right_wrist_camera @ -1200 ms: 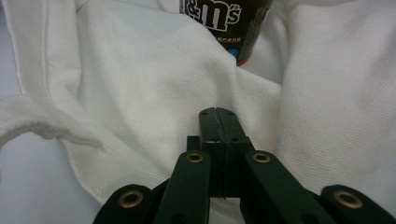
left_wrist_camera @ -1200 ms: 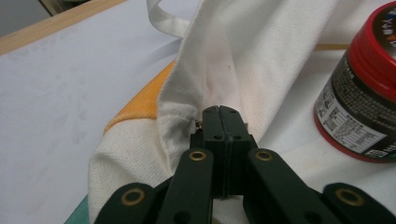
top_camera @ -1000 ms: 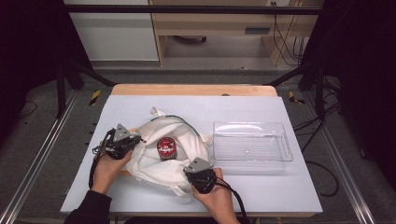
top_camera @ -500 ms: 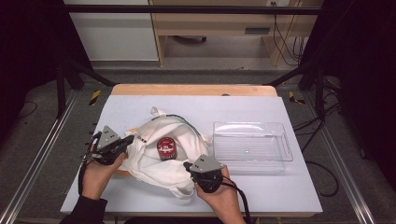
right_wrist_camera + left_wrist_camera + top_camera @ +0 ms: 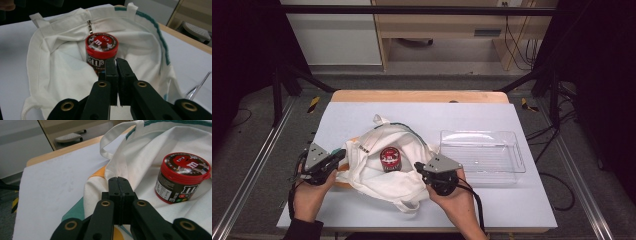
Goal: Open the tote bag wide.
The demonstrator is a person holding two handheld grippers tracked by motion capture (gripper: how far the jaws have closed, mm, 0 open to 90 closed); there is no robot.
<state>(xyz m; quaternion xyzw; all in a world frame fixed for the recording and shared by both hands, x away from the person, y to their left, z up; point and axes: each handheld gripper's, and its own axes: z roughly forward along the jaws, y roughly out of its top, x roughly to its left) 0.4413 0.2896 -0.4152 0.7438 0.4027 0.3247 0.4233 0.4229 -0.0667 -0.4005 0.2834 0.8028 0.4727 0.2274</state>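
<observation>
We are pinching the near-left rim of the white cloth tote bag [image 5: 377,170] with our left gripper [image 5: 119,185], its jaws pressed together on the fabric at about 9 o'clock of the bag, apparently to keep the mouth spread. Our right gripper [image 5: 116,67], at about 4 o'clock, is showing jaws nearly together with a thin gap; whether cloth is caught there we cannot tell. The red-lidded round candy tub [image 5: 390,158] is standing upright inside the bag, exposed, while the clear plastic tray [image 5: 507,165] is waiting at 3 o'clock, likely its destination.
</observation>
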